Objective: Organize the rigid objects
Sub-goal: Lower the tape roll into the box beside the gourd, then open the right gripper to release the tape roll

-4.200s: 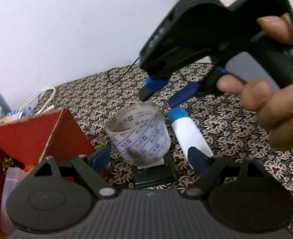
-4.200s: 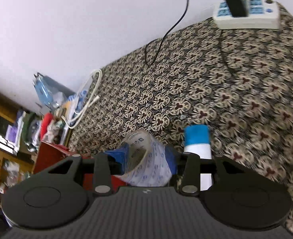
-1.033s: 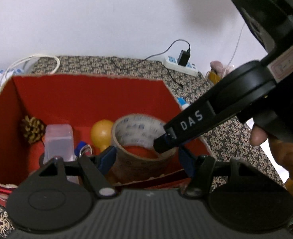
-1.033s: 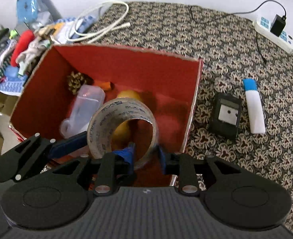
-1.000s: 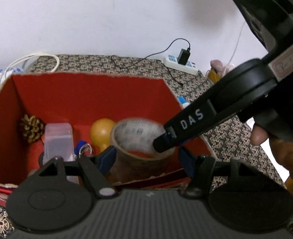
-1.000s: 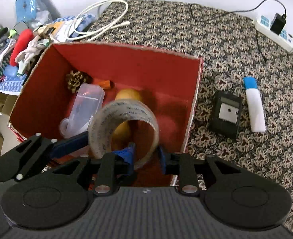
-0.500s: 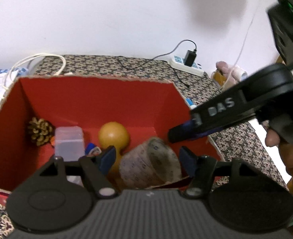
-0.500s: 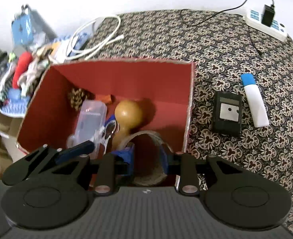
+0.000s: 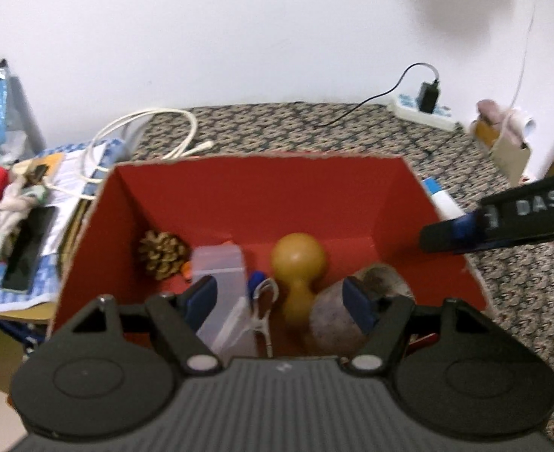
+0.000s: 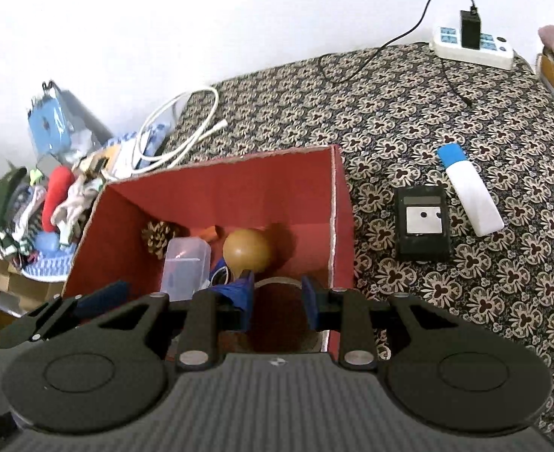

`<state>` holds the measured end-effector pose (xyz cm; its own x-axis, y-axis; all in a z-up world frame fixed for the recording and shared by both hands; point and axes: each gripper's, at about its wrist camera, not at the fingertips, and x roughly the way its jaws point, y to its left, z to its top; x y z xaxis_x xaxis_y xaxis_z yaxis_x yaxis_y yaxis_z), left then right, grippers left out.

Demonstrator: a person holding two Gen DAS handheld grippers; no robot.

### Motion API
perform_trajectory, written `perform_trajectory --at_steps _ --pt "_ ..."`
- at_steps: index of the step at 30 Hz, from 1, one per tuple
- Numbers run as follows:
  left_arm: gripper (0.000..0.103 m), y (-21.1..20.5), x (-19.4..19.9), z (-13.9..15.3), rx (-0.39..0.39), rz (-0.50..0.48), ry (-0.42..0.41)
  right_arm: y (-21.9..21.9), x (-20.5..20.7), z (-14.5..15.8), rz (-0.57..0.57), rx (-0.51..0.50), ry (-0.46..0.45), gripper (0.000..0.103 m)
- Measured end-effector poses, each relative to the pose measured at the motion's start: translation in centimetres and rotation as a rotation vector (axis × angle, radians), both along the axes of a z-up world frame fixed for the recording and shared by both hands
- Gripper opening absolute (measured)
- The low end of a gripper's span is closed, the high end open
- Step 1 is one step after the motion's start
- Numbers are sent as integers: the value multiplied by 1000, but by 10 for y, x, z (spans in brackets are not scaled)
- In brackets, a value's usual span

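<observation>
patterned brown-and-cream cloth (image 10: pixel 446 120) covers the surface under the open red cardboard box (image 10: pixel 239 184). the roll of printed packing tape (image 9: pixel 356 309), a second ago hung over the box in both grippers, now lies inside near the right wall, so this item looks stowed. the left gripper (image 9: pixel 282 301) has just been opening and its jaws stand apart, clear of the roll. the right gripper (image 10: pixel 277 301) has its jaws near together, holding nothing. also in the box: a pine cone (image 9: pixel 162 254), a clear plastic case (image 9: pixel 220 275), a tan wooden gourd (image 9: pixel 299 263). still outside: a black rectangular device (image 10: pixel 422 224) and a white blue-capped tube (image 10: pixel 469 194).
</observation>
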<state>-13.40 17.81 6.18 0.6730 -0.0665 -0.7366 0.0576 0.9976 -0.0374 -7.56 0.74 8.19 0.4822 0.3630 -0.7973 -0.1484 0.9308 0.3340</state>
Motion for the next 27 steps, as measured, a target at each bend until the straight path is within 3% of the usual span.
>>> perform_trajectory --at_steps 6,11,27 --pt "74 -6 2 -1 114 52 25 -6 -11 1 -19 3 -58 12" --pt "74 -5 4 -3 116 84 71 -11 -18 3 -21 18 -91 12" --pt "80 -33 1 5 207 156 71 -27 -40 2 -28 49 -150 12"
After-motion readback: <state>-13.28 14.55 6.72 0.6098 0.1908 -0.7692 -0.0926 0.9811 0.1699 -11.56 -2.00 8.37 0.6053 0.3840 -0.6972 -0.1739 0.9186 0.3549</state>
